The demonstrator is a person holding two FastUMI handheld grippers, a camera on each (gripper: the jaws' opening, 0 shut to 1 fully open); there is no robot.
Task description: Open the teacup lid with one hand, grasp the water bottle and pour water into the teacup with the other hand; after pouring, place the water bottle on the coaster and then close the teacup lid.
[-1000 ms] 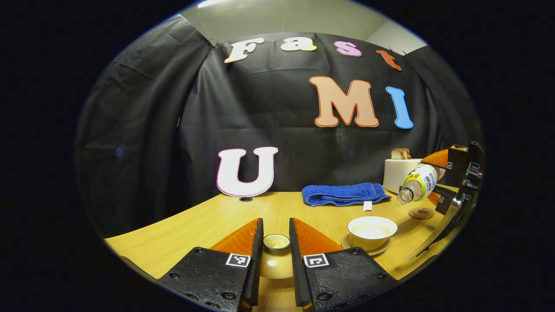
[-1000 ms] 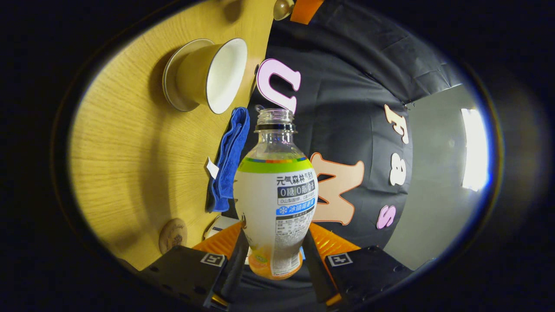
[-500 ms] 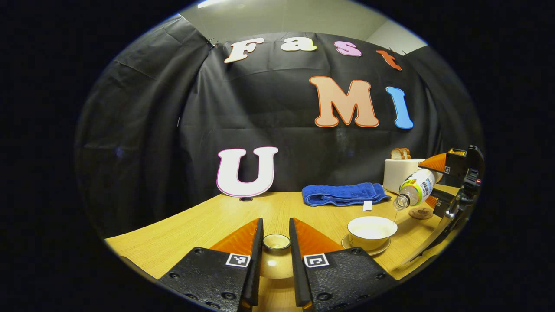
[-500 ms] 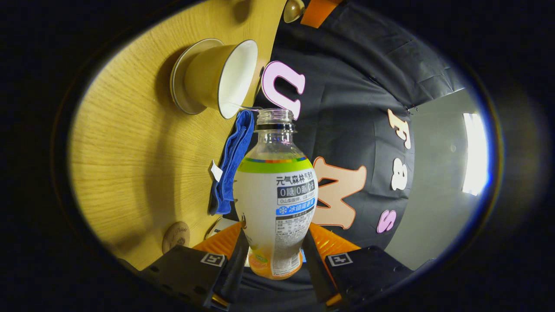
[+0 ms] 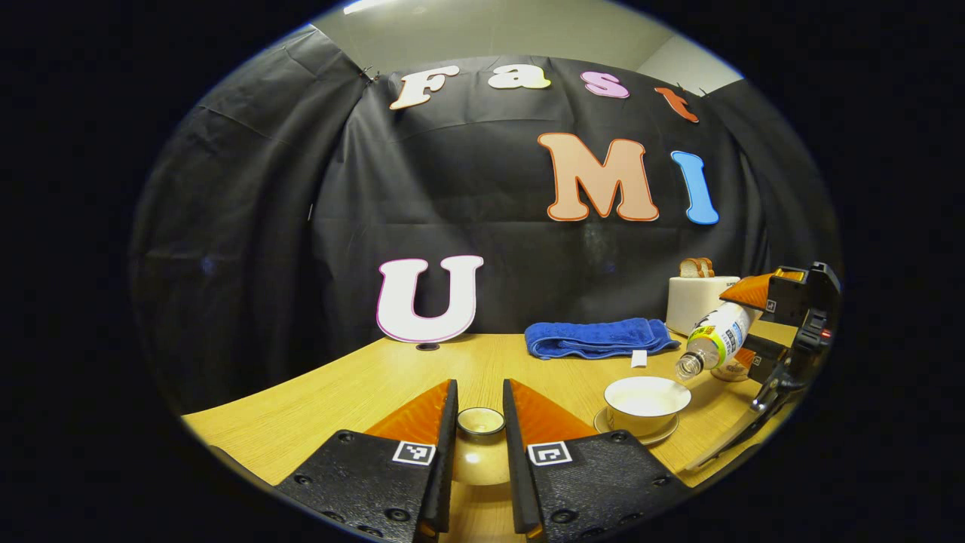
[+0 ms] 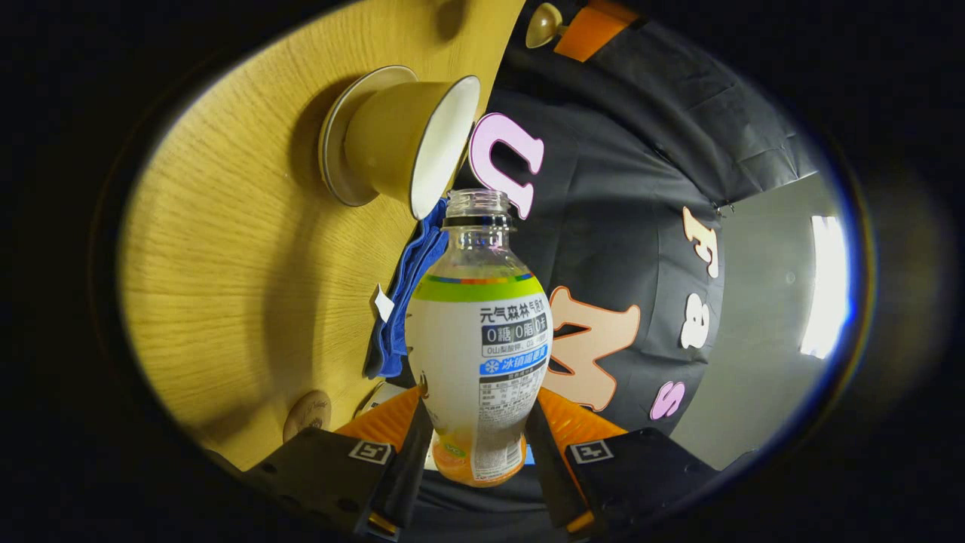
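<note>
Bottle [image 6: 479,339] is pinched by the right tongs [image 6: 479,452] and tipped down, its uncapped mouth just above the rim of the teacup [image 5: 647,401]. The cup sits open on its saucer [image 5: 603,427] near the desk's [image 5: 362,385] right front edge. The left tongs [image 5: 480,445] pinch the lid [image 5: 480,452], held apart from the cup. The coaster [image 6: 307,412] lies beside a blue towel [image 5: 595,337], a toaster [image 5: 695,299] toward the desk's back right corner.
</note>
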